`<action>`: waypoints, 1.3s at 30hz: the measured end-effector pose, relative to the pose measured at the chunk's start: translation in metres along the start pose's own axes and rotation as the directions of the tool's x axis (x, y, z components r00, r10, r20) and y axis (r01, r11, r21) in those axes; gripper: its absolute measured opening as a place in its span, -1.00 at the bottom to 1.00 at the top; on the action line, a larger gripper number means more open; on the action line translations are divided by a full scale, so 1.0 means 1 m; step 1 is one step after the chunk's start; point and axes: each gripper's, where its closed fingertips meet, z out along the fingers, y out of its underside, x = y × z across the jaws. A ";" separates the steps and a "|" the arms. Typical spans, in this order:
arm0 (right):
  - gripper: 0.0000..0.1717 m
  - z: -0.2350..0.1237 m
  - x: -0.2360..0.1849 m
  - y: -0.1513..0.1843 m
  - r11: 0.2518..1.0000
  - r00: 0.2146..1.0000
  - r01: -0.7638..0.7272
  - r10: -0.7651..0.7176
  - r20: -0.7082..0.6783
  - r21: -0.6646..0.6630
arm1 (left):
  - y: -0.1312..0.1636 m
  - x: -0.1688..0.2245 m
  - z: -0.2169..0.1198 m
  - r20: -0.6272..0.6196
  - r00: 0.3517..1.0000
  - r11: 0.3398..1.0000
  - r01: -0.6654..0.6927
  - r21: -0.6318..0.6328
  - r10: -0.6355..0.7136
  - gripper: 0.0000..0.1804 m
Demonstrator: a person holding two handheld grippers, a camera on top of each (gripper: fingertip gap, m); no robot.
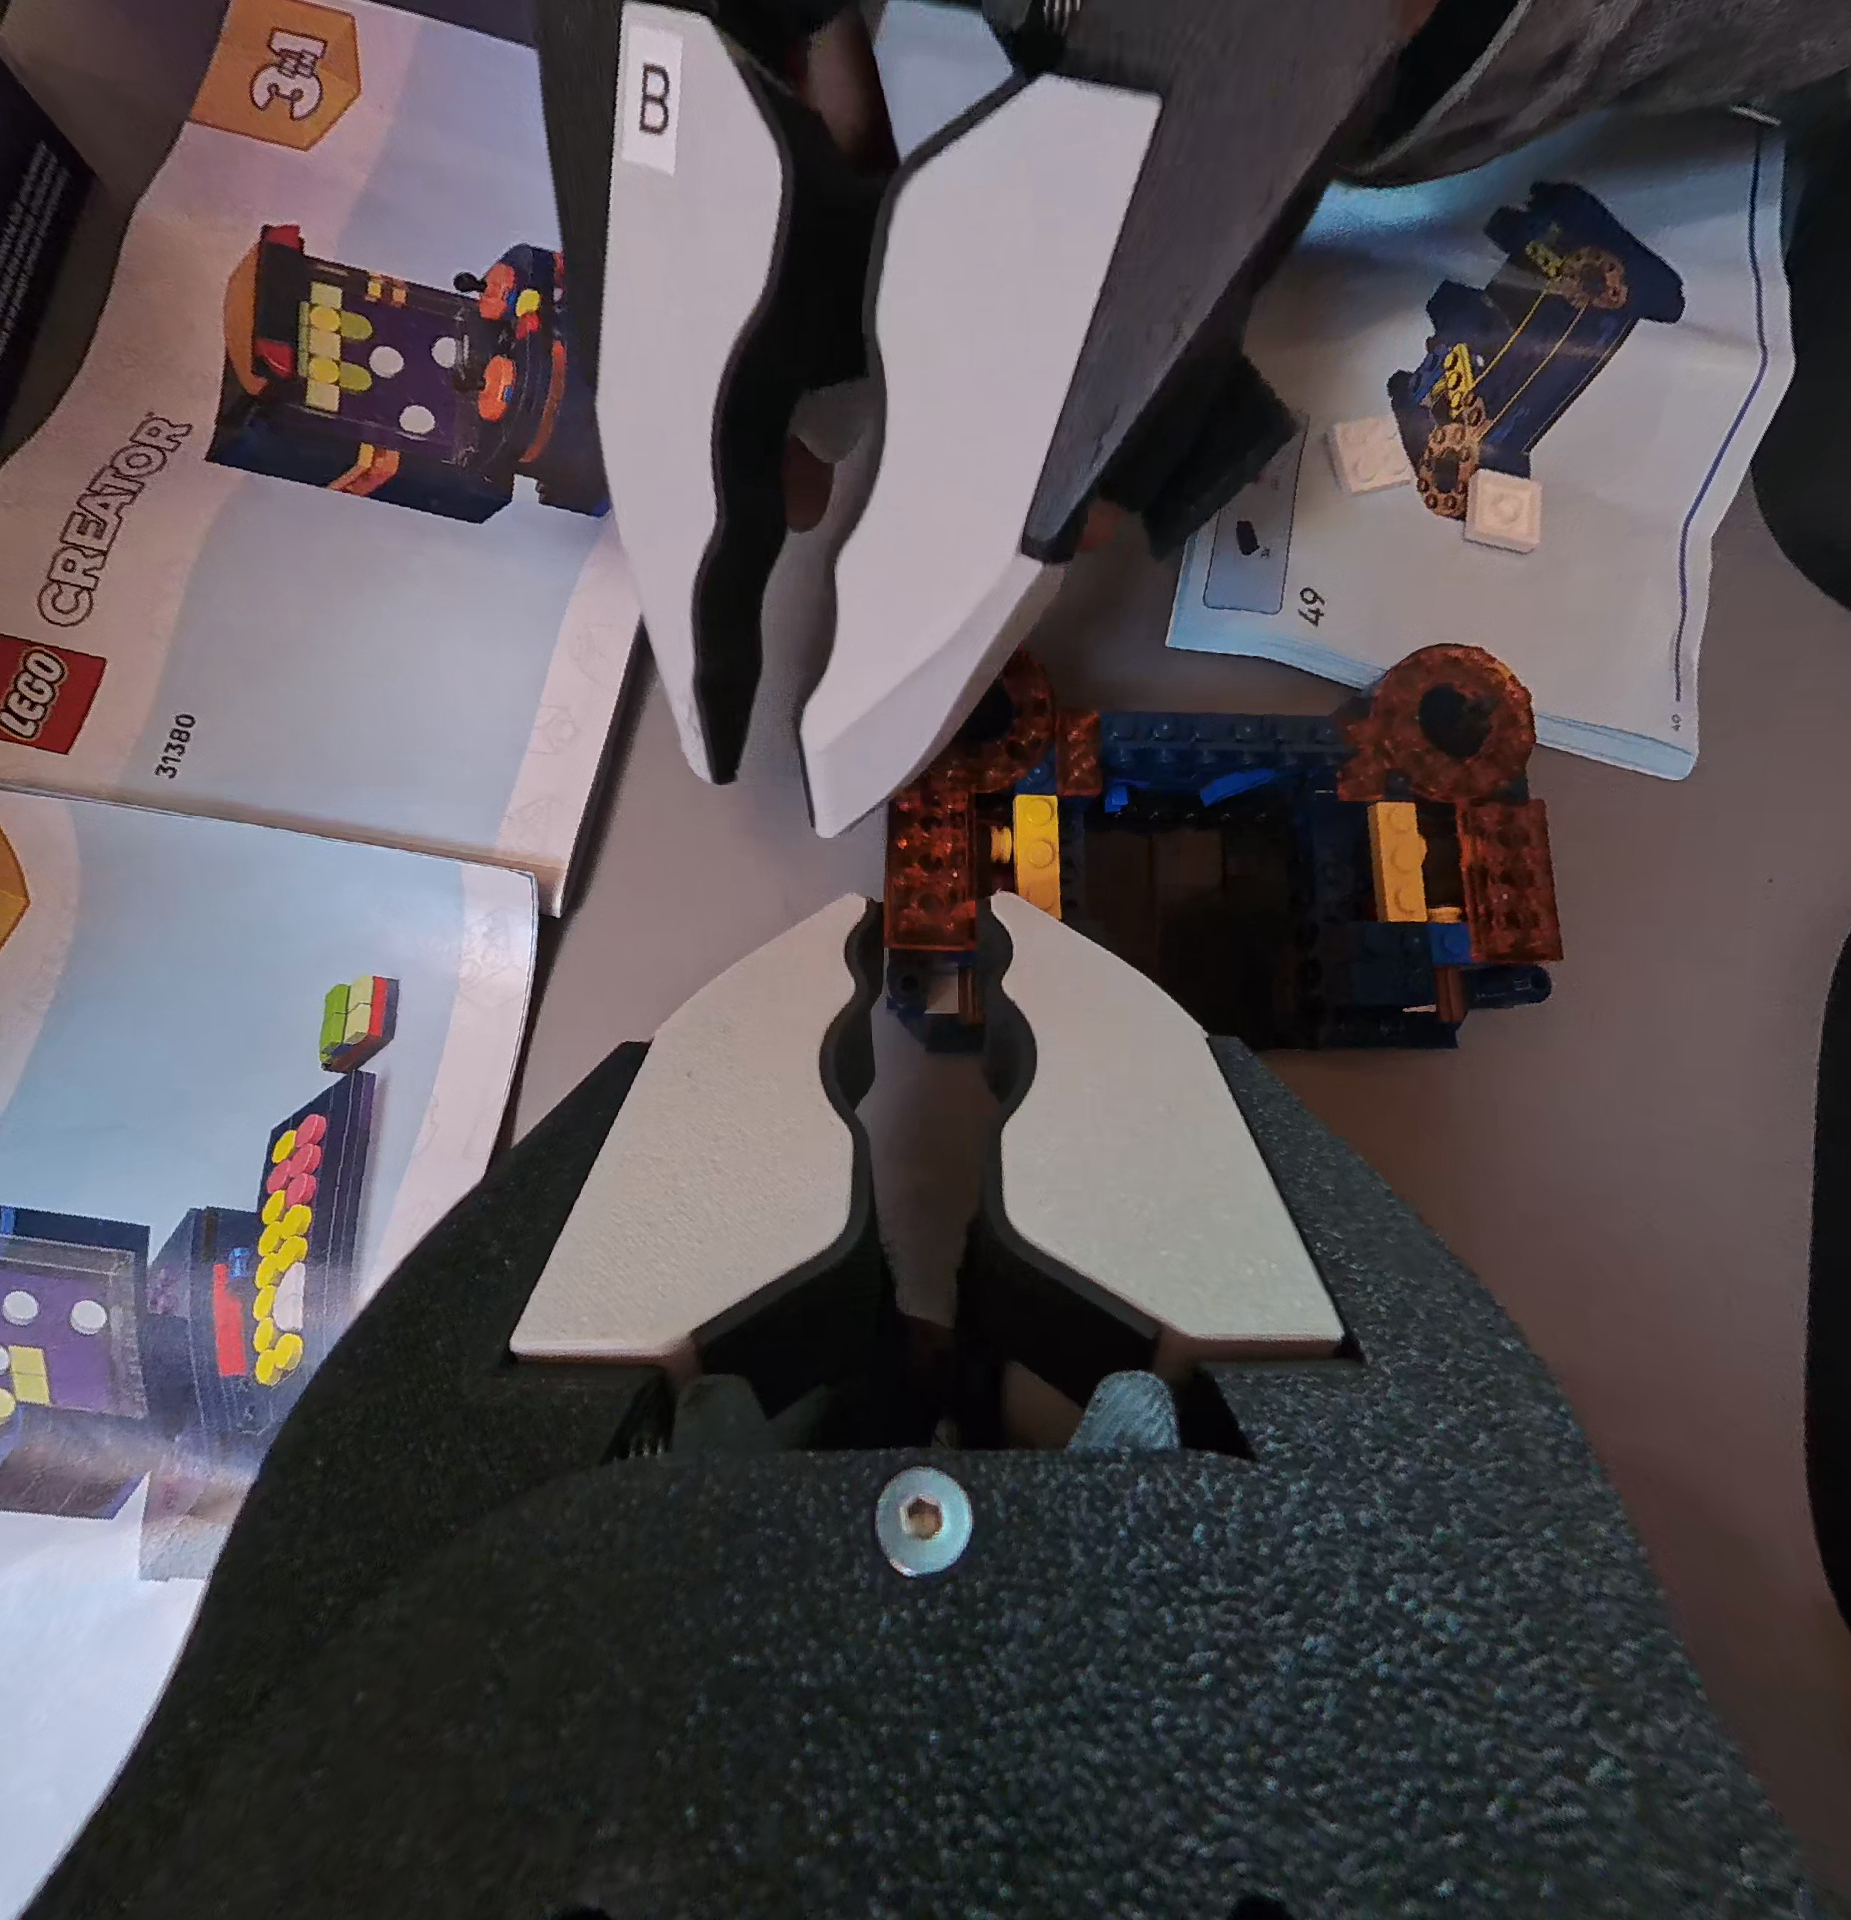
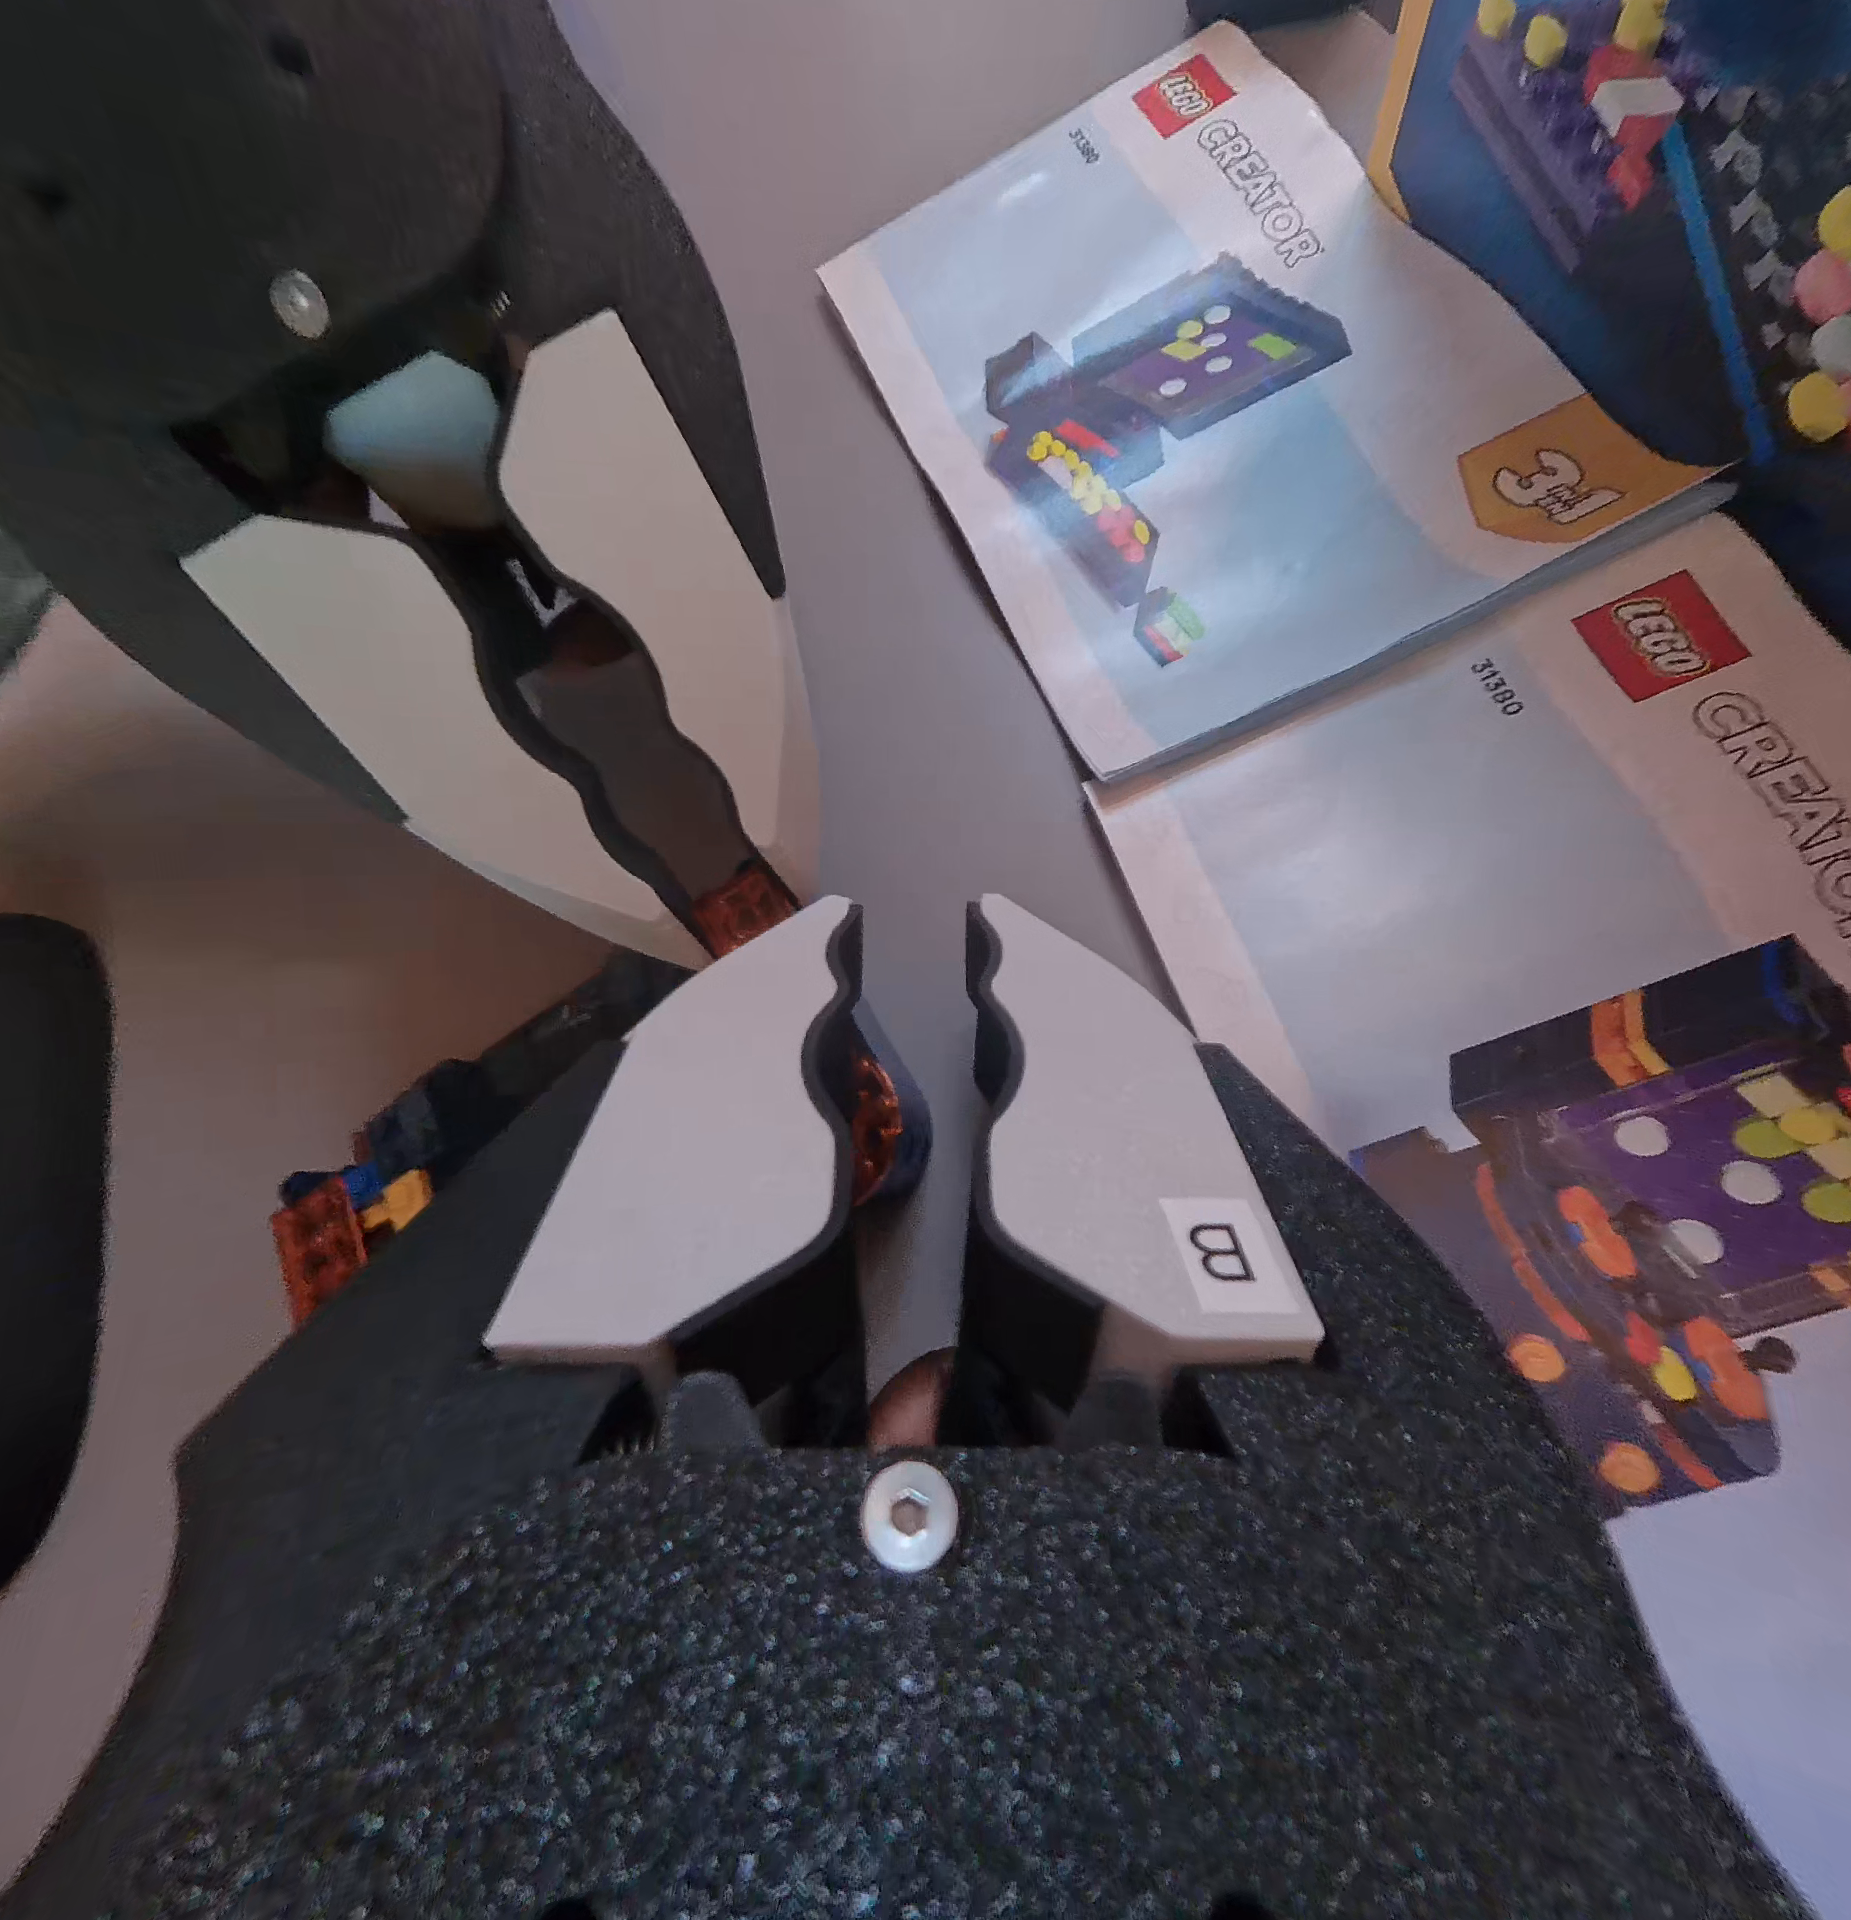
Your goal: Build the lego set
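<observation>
We see the left tool (image 1: 926, 914) closed narrowly on a translucent orange brick (image 1: 931, 862) at the near-left corner of a brick model (image 1: 1212, 883), both pads pressed against the brick's sides; the right wrist view confirms the orange piece pinched at that tool's tips. The model, built of dark blue, black, yellow and translucent orange parts, lies on the grey bench (image 1: 1523, 1195) and carries a round orange piece with a dark hole (image 1: 1446, 717) at its far right corner. The right tool (image 2: 908, 925) hangs just above the model's left end with its jaws a little apart, only bare bench showing between its fingertips; an orange part of the model appears beneath its left finger (image 2: 734, 1101), and we cannot tell whether the two touch. To the left tool's left lie two closed instruction booklets (image 1: 277, 582), one beside the other, their covers printed with pictures of brick models. An open instruction page (image 1: 1523, 416) lies beyond the model, and two small white square plates (image 1: 1368, 452) rest on it. In the right wrist view a printed box (image 2: 1679, 208) stands at the far right, next to the booklets.
</observation>
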 end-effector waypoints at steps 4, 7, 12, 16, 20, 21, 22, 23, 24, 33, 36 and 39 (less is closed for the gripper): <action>-0.82 0.003 0.000 0.010 0.999 1.000 -0.017 0.018 0.020 -0.035 | 0.000 0.000 0.000 -0.005 1.000 1.000 0.007 -0.013 -0.007 -0.82; -0.82 0.003 -0.001 0.010 0.999 0.999 -0.032 0.033 0.037 -0.026 | 0.001 0.000 0.000 -0.006 1.000 1.000 0.011 -0.022 -0.011 -0.82; -0.78 0.001 -0.004 0.009 0.999 0.997 -0.038 0.039 0.067 -0.011 | 0.002 0.001 0.000 -0.017 1.000 0.999 0.020 -0.043 -0.021 -0.82; -0.78 0.002 -0.001 0.010 1.000 0.998 -0.023 0.023 0.053 -0.012 | 0.003 0.002 0.000 -0.033 0.999 0.997 0.036 -0.062 -0.038 -0.82; -0.78 0.002 -0.001 0.011 1.000 0.999 -0.014 0.015 0.051 -0.010 | 0.004 0.000 -0.001 -0.027 0.999 0.996 0.043 -0.077 -0.045 -0.78; -0.78 0.002 -0.001 0.011 1.000 0.999 -0.012 0.013 0.050 -0.012 | 0.004 0.001 -0.002 -0.031 0.998 0.996 0.046 -0.082 -0.048 -0.78; -0.78 0.002 -0.001 0.012 1.000 0.999 -0.010 0.011 0.048 -0.013 | 0.005 0.001 -0.002 -0.032 0.998 0.995 0.049 -0.085 -0.051 -0.77; -0.78 0.003 -0.001 0.012 1.000 0.999 -0.009 0.010 0.048 -0.013 | 0.005 0.001 -0.002 -0.032 0.998 0.995 0.052 -0.086 -0.055 -0.76; -0.78 0.003 -0.001 0.012 1.000 0.999 -0.008 0.008 0.048 -0.012 | 0.005 0.001 -0.002 -0.034 0.998 0.995 0.054 -0.087 -0.057 -0.77; -0.77 0.005 -0.001 0.014 1.000 0.999 0.004 -0.003 0.041 -0.023 | 0.007 0.004 -0.003 -0.042 0.997 0.993 0.064 -0.095 -0.068 -0.78; -0.77 0.005 -0.002 0.012 1.000 0.999 0.008 -0.007 0.042 -0.015 | 0.008 0.005 -0.004 -0.044 0.997 0.993 0.064 -0.097 -0.068 -0.79; -0.75 0.004 -0.004 0.009 1.000 0.999 0.006 -0.005 0.053 -0.003 | 0.008 0.005 -0.004 -0.043 0.997 0.993 0.062 -0.095 -0.067 -0.79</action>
